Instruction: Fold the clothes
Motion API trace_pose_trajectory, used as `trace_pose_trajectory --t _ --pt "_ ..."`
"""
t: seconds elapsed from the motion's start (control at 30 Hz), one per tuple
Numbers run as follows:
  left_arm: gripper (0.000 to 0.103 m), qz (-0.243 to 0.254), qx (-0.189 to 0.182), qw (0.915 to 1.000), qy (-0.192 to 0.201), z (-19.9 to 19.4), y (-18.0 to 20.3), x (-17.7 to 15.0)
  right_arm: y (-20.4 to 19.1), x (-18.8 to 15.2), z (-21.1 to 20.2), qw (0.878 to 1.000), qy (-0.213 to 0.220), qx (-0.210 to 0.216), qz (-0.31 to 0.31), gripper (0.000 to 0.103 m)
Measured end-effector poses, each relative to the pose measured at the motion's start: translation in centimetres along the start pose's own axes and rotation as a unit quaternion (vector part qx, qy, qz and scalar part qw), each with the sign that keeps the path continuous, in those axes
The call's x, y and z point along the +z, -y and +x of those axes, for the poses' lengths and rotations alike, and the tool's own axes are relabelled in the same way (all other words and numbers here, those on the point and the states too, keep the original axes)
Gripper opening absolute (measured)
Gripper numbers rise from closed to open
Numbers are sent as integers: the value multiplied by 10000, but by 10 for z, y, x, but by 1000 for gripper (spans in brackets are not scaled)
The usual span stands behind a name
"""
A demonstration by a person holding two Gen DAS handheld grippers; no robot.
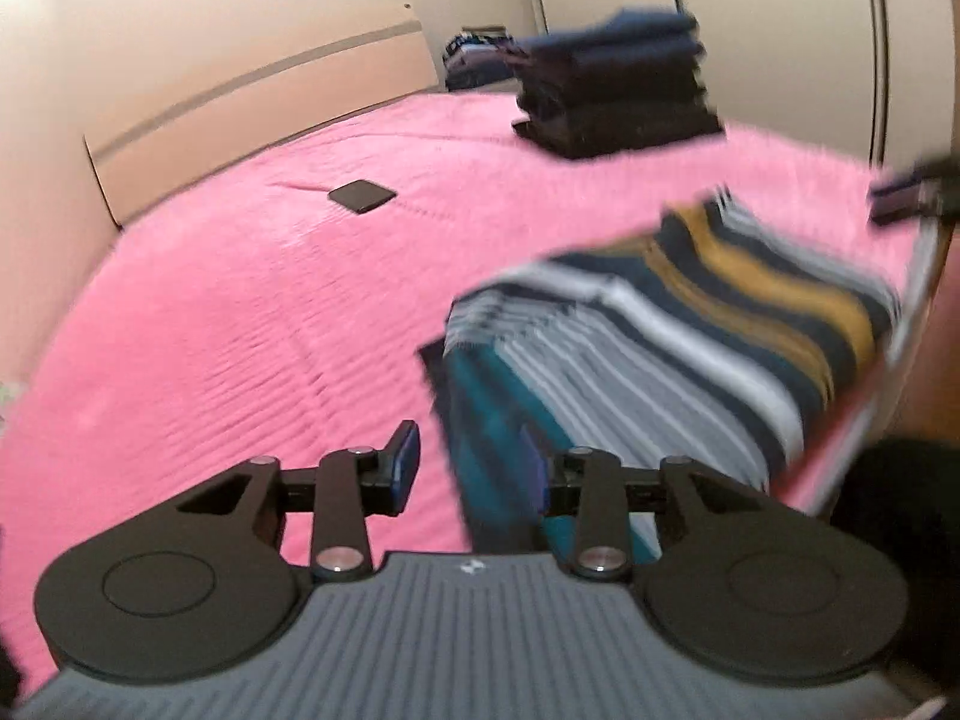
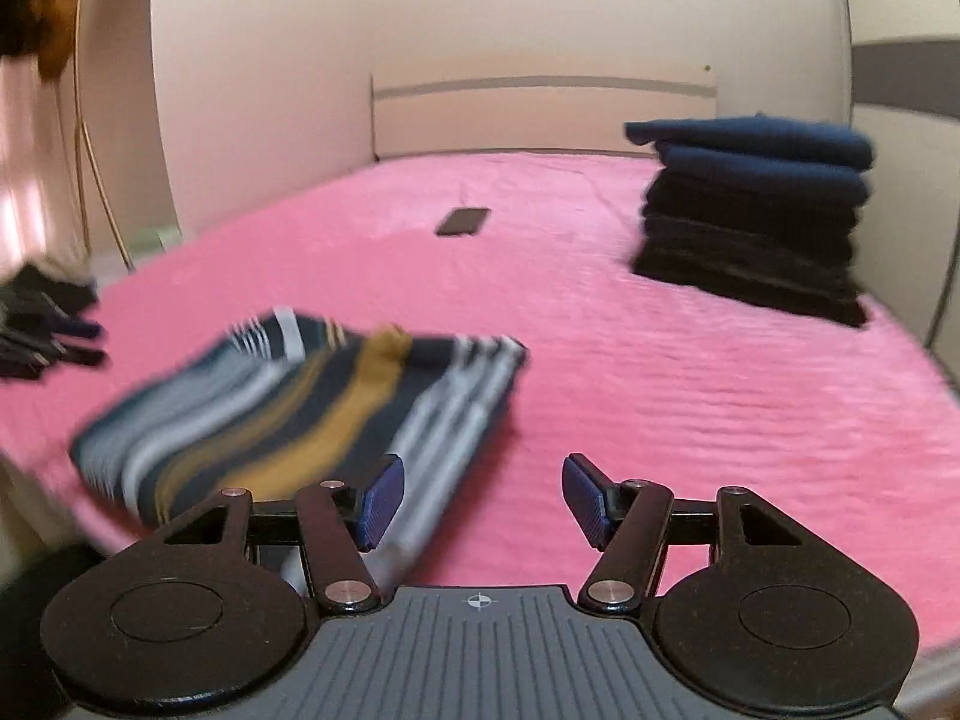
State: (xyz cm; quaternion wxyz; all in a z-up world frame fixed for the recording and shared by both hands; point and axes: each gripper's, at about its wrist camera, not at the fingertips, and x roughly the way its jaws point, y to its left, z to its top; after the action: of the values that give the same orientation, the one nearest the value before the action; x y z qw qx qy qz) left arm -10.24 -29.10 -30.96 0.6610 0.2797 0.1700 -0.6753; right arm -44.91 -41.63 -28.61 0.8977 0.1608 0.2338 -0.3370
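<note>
Already folded into a flat rectangle, the striped top [image 2: 300, 414] lies near the bed's [image 2: 660, 390] front edge, where both hands can reach it. Left tongs [image 1: 474, 474] and right tongs [image 2: 483, 501] stand apart and hold nothing, one at each side of the top, seemingly ready to lift or square it. A dark stack [image 2: 756, 210] sits toward the far right corner, likely where folded pieces gather. A phone [image 2: 463, 221] lies mid-bed.
</note>
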Motion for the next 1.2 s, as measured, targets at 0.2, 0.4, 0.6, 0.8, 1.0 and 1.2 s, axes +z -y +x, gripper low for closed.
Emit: trace_pose_trajectory --t 0.2,0.4,0.6,0.8,1.0,1.2 --pt "44 -956 -572 9934 -263 81 -30 32 29 32 61 9961 -115 327 816 62" --pt "42 -1543 -1007 9809 -615 148 -47 48 72 36 112 9791 -398 528 1923 55" --pt "4 -1357 -1039 9845 -387 142 -51 50 69 57 104 9851 -208 566 1613 11" --pt "7 -1505 -830 9841 -450 153 -61 46 91 34 135 9786 -662 367 1914 11" --pt "26 -1564 -604 9832 -728 168 -67 39 91 33 102 9825 -511 -146 1784 51" --pt "20 -1009 0 9941 -401 104 -44 52 40 41 19 9938 140 270 1066 51"
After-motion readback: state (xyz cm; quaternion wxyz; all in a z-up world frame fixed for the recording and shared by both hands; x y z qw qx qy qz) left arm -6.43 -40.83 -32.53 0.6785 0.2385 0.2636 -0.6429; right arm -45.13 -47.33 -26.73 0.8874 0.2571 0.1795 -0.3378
